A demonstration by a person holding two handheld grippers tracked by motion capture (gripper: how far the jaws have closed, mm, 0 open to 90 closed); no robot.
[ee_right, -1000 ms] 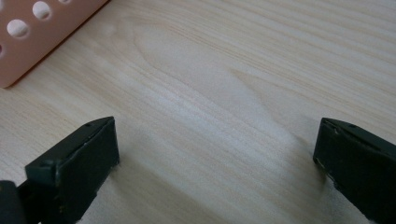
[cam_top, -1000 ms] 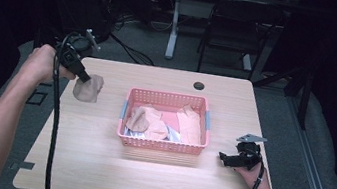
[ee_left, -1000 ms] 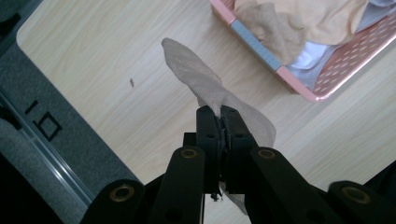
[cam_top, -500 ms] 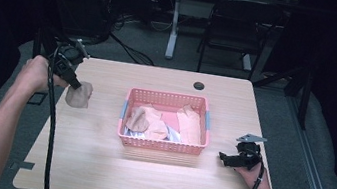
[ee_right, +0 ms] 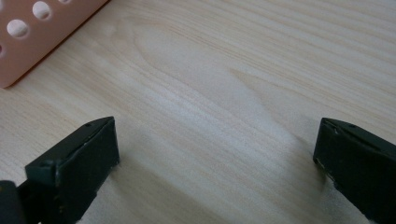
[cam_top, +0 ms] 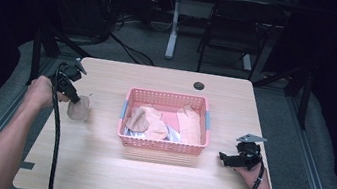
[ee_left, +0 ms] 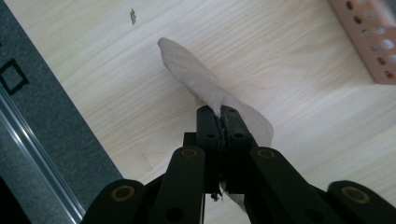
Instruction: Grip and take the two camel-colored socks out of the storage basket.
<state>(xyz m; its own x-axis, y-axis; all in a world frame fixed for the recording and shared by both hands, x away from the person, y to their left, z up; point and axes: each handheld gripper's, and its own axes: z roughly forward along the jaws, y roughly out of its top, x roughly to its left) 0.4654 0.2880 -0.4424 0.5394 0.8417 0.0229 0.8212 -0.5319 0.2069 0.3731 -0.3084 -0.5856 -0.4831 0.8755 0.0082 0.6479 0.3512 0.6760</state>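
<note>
Beige cloth (ee_left: 205, 88) pinched in left gripper (ee_left: 219, 116)

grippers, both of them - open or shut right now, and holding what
Left gripper: shut on the beige cloth, above the table left of the pink basket.
Right gripper: open, nothing between its jaws, low over bare table.

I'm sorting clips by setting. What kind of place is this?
Probably a lab or office recording room: a plain desk with a cable hole, a black chair behind, cables on the grey carpet, dark surroundings.
</note>
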